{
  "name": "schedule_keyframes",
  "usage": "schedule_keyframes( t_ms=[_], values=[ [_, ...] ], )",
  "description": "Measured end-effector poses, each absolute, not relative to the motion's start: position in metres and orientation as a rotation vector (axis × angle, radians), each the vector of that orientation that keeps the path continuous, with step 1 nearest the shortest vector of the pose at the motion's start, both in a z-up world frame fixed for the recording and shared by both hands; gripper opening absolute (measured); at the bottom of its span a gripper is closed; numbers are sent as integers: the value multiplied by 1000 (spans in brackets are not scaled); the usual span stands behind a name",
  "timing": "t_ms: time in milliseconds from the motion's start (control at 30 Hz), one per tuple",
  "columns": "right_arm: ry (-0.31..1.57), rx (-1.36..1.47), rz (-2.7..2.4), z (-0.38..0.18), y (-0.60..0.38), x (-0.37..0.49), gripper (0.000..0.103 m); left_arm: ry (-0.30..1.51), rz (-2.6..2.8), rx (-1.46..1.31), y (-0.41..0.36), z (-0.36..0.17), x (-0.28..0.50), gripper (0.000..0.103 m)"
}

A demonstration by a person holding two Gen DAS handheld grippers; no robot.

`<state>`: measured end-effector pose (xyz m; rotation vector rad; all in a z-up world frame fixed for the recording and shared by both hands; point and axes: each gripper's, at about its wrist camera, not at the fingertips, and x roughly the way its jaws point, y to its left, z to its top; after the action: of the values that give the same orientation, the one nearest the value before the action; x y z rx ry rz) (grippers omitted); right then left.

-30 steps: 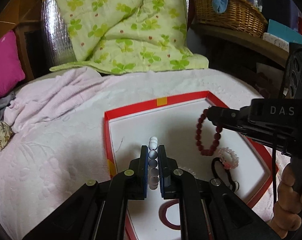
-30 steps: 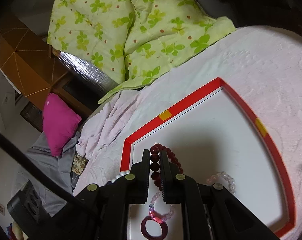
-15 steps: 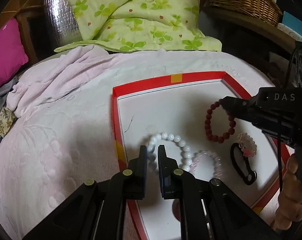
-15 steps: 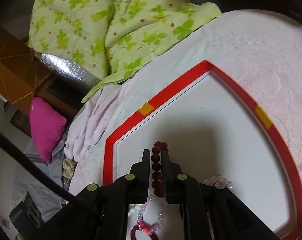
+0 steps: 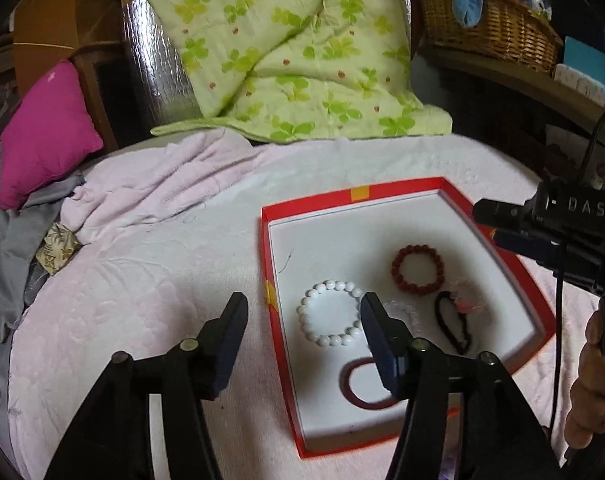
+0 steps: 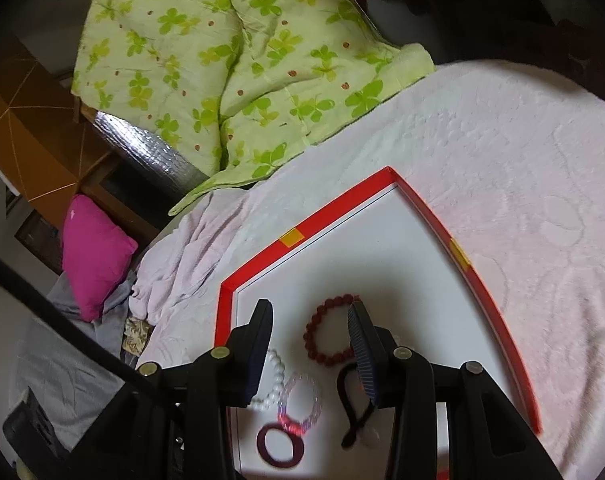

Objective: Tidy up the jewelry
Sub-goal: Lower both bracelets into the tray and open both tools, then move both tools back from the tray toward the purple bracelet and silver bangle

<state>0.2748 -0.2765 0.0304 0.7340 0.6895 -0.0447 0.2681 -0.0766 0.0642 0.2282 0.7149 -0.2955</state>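
Pink bedspread (image 5: 150, 280) covers the bed; green clover quilt (image 5: 286, 48) is bunched at the far side. Red-rimmed tray (image 5: 267, 256) with a white floor sits flat on the bedspread. My left gripper (image 5: 302, 320) is wide open, empty, above the tray's near-left edge; white bead bracelet (image 5: 331, 312) lies flat on the tray floor between its fingers. My right gripper (image 6: 310, 336) is also spread open, holding nothing; dark red bead bracelet (image 6: 329, 334) lies flat in the tray, between and below its fingers. Dark red ring (image 6: 280, 445), clear pink bracelet (image 6: 300, 404) and black hair tie (image 6: 352, 408) lie nearer me in the same tray.
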Motion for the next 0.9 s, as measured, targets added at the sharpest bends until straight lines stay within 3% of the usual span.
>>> schedule_keyframes(
  t_ms=[433,900],
  values=[
    [657,717,-30,59,-284,208,43,645,-265,235,-80,93,215,62],
    [645,704,-1,66,-288,143,43,659,-234,236,-65,87,180,62]
  ],
)
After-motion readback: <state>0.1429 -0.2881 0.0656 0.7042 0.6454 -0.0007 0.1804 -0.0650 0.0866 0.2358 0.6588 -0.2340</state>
